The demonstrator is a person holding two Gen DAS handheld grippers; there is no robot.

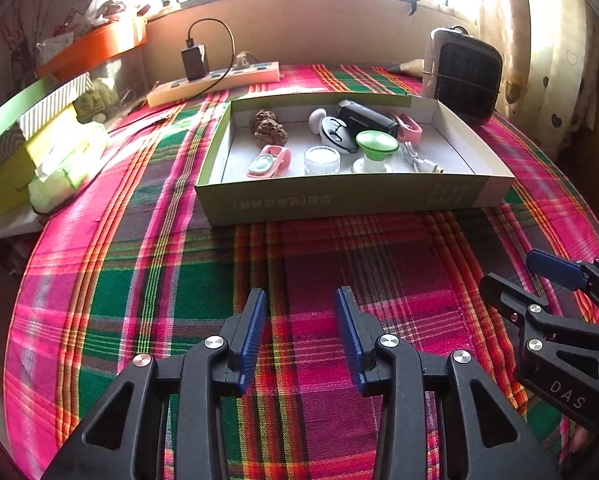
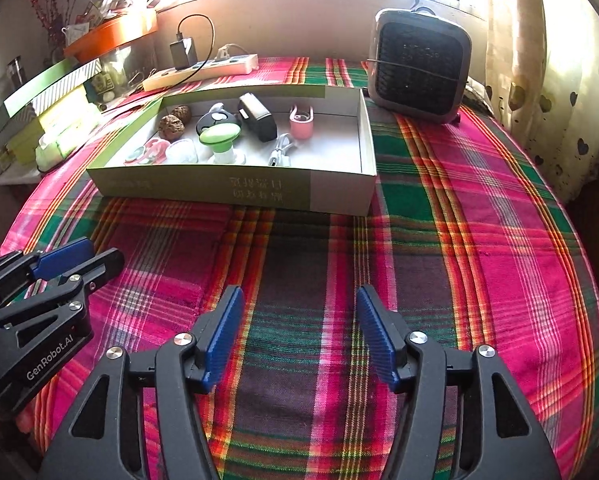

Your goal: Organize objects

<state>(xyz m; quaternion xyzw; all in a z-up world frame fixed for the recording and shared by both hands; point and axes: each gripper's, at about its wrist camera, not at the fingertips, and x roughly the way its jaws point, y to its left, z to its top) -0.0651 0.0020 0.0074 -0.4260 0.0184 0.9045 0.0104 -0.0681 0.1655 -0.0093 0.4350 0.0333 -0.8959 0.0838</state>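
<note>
A shallow green and white cardboard box lies on the plaid cloth beyond both grippers. Inside it are two brown walnuts, a pink clip, a clear glass cup, a green-topped stopper, a black charger, a pink holder and a white cable. My left gripper stands open over bare cloth in front of the box, nothing between its blue pads. My right gripper is open too, beside it on the right, and holds nothing.
A grey fan heater stands at the back right of the table. A power strip with a black plug and cord lies behind the box. Green and yellow boxes and an orange container are stacked at the left. A curtain hangs at the right.
</note>
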